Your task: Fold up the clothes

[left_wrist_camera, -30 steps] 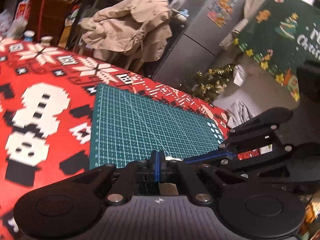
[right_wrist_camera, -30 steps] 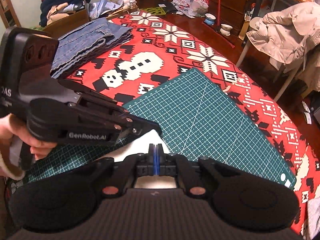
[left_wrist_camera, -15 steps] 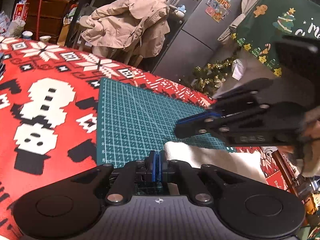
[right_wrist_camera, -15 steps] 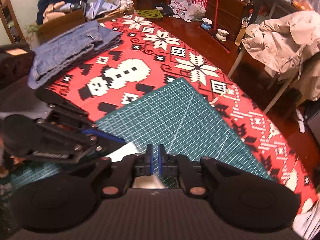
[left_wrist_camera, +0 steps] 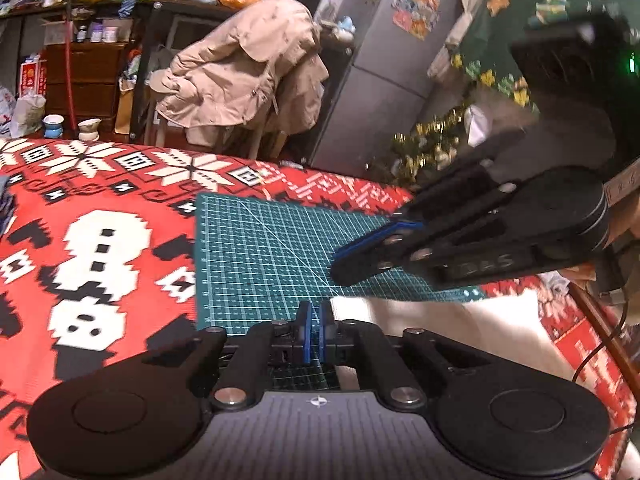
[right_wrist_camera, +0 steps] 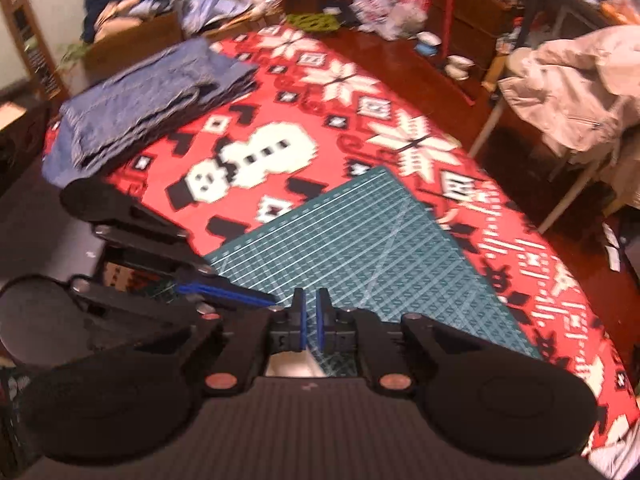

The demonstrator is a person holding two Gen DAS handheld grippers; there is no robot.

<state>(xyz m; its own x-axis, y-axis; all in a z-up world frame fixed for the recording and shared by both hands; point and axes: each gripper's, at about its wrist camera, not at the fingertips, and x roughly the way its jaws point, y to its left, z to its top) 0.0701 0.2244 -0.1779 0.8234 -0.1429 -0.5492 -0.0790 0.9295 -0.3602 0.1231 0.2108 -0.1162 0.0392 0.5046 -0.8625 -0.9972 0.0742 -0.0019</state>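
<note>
A white cloth (left_wrist_camera: 460,320) lies flat on the green cutting mat (left_wrist_camera: 264,248), at its near right corner. My left gripper (left_wrist_camera: 314,320) hovers at the cloth's left edge. Its jaws are opening, a narrow slit apart, and only mat shows between them. My right gripper (left_wrist_camera: 340,268) hangs just above the cloth's far edge, seen side-on. In the right wrist view, the right gripper (right_wrist_camera: 311,312) also stands a slit apart with nothing between its pads, and a bit of white cloth (right_wrist_camera: 290,366) shows beneath it. The left gripper (right_wrist_camera: 268,302) points in from the left.
The red snowman-pattern tablecloth (right_wrist_camera: 256,152) covers the table. Folded blue jeans (right_wrist_camera: 148,100) are stacked at its far left corner. A beige coat (left_wrist_camera: 240,72) hangs over a chair beyond the table's edge. A box of clothes (right_wrist_camera: 132,36) stands behind the jeans.
Both grippers' pads, pressed together a second ago, have parted slightly. The white cloth now lies uncovered on the mat. The right gripper has drawn up and to the right, away from the left one.
</note>
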